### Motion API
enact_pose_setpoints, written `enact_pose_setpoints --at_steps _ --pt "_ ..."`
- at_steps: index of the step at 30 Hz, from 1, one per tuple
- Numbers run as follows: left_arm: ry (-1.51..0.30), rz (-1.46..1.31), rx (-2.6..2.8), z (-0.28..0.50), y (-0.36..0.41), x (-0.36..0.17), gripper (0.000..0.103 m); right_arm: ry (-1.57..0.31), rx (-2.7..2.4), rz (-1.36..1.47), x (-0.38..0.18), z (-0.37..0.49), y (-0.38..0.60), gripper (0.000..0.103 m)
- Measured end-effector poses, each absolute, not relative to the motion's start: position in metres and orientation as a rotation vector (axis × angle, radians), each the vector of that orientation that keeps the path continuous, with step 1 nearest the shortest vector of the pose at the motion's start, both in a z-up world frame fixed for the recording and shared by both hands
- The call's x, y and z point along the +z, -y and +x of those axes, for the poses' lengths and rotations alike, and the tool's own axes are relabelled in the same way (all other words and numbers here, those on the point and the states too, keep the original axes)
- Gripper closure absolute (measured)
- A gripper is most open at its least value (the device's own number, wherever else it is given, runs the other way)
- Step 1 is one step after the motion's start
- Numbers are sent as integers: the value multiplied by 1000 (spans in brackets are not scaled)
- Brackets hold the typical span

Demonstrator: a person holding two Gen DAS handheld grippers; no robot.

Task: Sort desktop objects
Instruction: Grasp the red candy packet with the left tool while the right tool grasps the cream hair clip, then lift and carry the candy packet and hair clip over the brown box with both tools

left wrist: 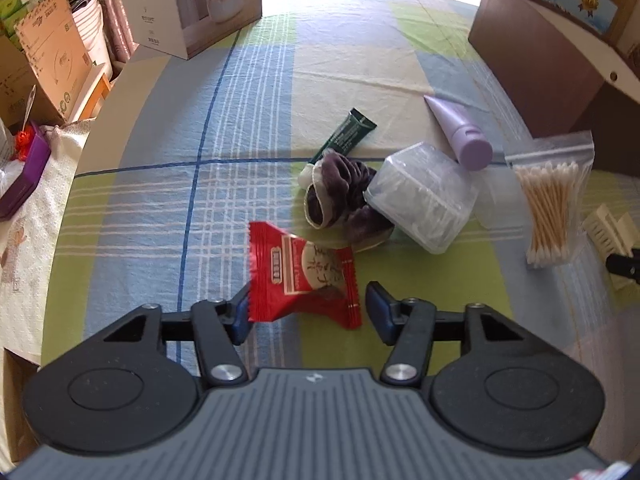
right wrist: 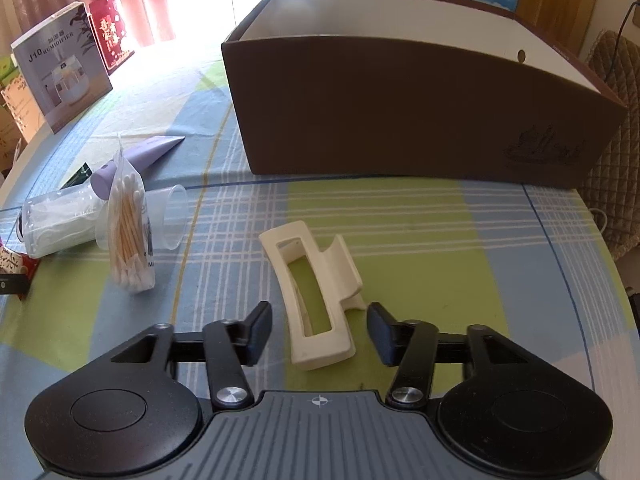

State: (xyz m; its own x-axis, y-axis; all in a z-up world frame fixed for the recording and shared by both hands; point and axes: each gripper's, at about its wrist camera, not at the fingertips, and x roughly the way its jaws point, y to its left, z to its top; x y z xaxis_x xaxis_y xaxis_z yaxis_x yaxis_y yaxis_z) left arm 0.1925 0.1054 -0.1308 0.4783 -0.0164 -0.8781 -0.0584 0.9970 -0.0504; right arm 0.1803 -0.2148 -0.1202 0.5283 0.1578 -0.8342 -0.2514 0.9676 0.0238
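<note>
Table (left wrist: 256,92) covered in a green, blue and cream plaid cloth is carrying a scatter of small things. The left gripper (left wrist: 306,312) is standing open, its blue-padded fingers (left wrist: 380,312) on either side of a red crinkle-edged foil snack packet (left wrist: 304,276); whether the left pad is touching the packet cannot be told. Just beyond the packet, a dark purple velvet scrunchie (left wrist: 340,196) is lying against a clear plastic tub of cotton swabs (left wrist: 424,196) tipped on its side. Farther off are lying a dark green tube (left wrist: 348,134) and a lilac squeeze tube (left wrist: 460,132), and to the right a clear zip bag of wooden cotton buds (left wrist: 552,208).

The right gripper (right wrist: 318,332) is also standing open, around the near end of a cream plastic claw hair clip (right wrist: 316,296) lying on the cloth, with gaps on both sides. A large brown cardboard box with a white inside (right wrist: 420,112) is sitting beyond the clip, on the far right.
</note>
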Motion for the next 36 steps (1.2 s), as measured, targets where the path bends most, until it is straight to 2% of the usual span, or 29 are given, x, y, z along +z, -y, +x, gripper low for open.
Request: enact_pose_setpoints --at_steps 4,5,8,11,22,24,26,36 --pt "-1055 -157 53 196 -114 -129 46 -980 248 -102 -120 182 214 50" --pt "-1056 -171 63 198 -116 -130 50 -979 248 -102 -120 182 214 50" --pt "-1058 -197 83 201 -122 -130 74 -972 247 -106 -120 183 214 50" --pt "-1050 -237 92 201 -126 -128 82 -967 253 -109 -119 185 215 50" --pt "-1055 -109 107 189 -106 -113 85 -934 313 -179 -123 190 208 51" --pt "-1056 -100 108 186 -100 -109 85 -921 329 -210 -124 190 207 62" --pt "-1050 -96 102 182 -94 -104 85 -917 347 -238 -124 189 206 64" --pt "-984 -62 27 170 -32 -67 85 -915 397 -203 -106 187 240 65"
